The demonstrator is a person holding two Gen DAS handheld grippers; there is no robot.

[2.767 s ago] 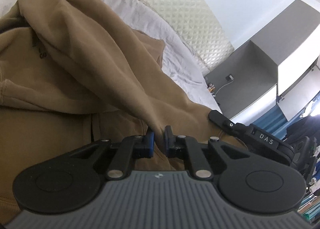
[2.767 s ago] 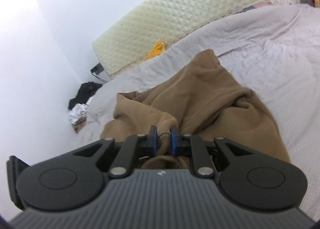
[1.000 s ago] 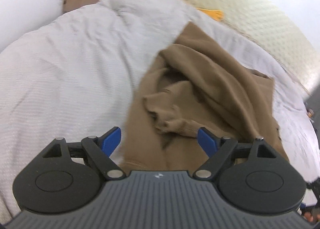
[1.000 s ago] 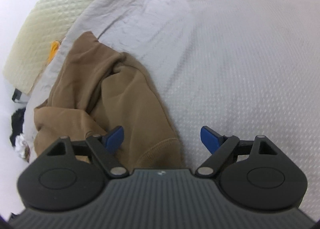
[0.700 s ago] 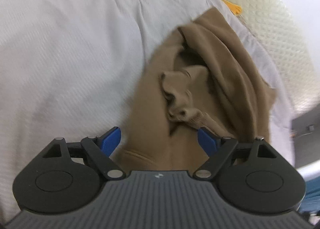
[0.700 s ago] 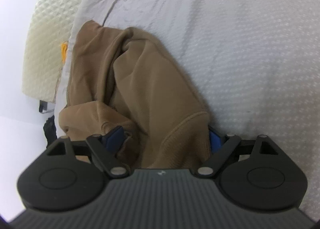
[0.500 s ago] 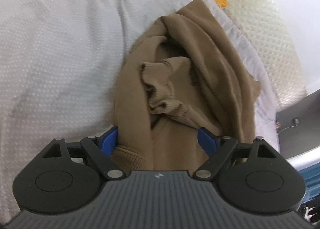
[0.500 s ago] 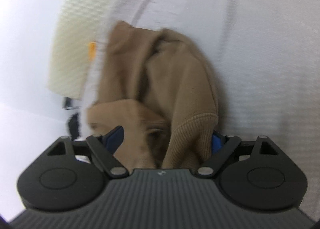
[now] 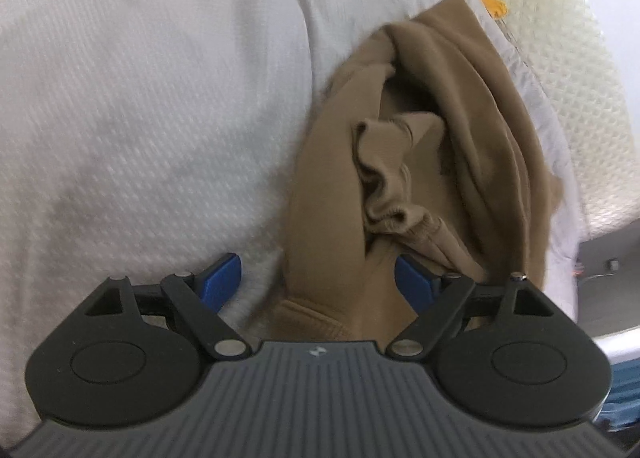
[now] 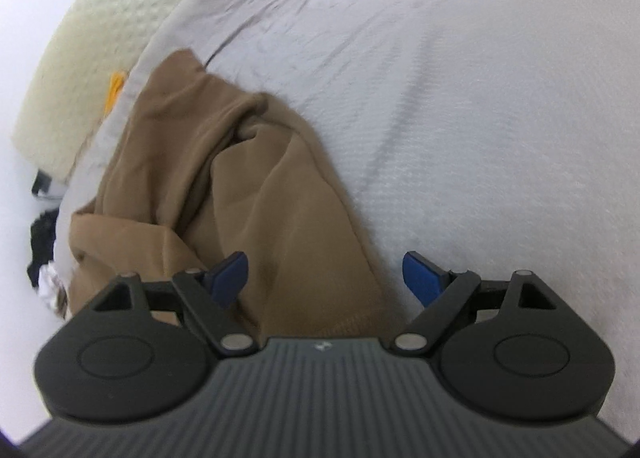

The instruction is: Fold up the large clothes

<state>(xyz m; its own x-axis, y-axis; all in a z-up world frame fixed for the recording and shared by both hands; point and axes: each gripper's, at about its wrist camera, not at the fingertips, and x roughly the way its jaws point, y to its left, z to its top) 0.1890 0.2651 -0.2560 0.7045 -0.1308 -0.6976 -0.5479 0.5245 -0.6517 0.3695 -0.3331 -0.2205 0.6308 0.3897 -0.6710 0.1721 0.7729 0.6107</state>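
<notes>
A tan sweatshirt (image 9: 472, 130) lies bunched in a long heap on the pale grey bedspread (image 9: 140, 98). Its ribbed hem (image 9: 312, 322) and a crumpled cuff (image 9: 384, 194) face the left wrist camera. My left gripper (image 9: 318, 280) is open low over that hem, blue pads wide apart and clear of the cloth, fabric lying between them. In the right wrist view the same sweatshirt (image 10: 224, 178) runs away to the upper left. My right gripper (image 10: 326, 274) is open over its near edge, left pad above the fabric, right pad above the bedspread (image 10: 480, 98).
A cream quilted headboard (image 9: 560, 42) stands behind the bed, with a small yellow item (image 9: 490, 0) at its foot. A grey bedside unit (image 9: 604, 258) lies right of the mattress. Dark clothes (image 10: 42, 242) lie on the floor at the far left of the right wrist view.
Both grippers let go of the sweatshirt, which now lies on the bed. In the last second the left gripper sank and rolled toward the hem; the right one shifted along the near edge.
</notes>
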